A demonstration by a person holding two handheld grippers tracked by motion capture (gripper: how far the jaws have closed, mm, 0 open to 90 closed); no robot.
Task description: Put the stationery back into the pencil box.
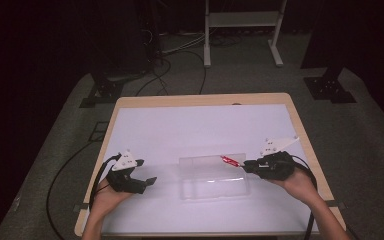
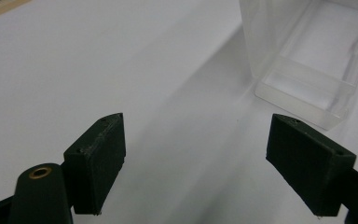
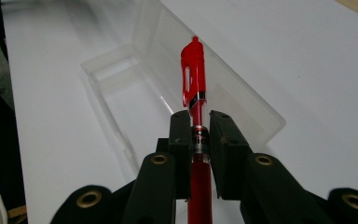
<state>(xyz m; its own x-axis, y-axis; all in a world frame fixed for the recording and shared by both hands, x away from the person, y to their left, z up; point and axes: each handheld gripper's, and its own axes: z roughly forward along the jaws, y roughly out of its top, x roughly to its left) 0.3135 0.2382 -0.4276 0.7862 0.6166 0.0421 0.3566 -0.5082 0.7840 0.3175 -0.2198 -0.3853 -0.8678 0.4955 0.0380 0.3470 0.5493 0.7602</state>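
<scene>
Red pen in my right fingers, over the clear case.

My right gripper (image 3: 199, 135) is clenched on the red pen (image 3: 193, 77), whose capped end pokes out over the open clear plastic case (image 1: 213, 176) lying mid-tabletop (image 1: 190, 125). My left gripper (image 2: 193, 163) sits on the other side of that case, near its end, fingers (image 2: 98, 158) spread wide and released, with bare white tabletop between them.

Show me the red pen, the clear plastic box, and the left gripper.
Red pen (image 3: 193, 70), right gripper view, capped end.
Clear plastic box (image 1: 212, 187), high view, front wall.
Left gripper (image 2: 196, 158), left gripper view, midway between open jaws.
</scene>
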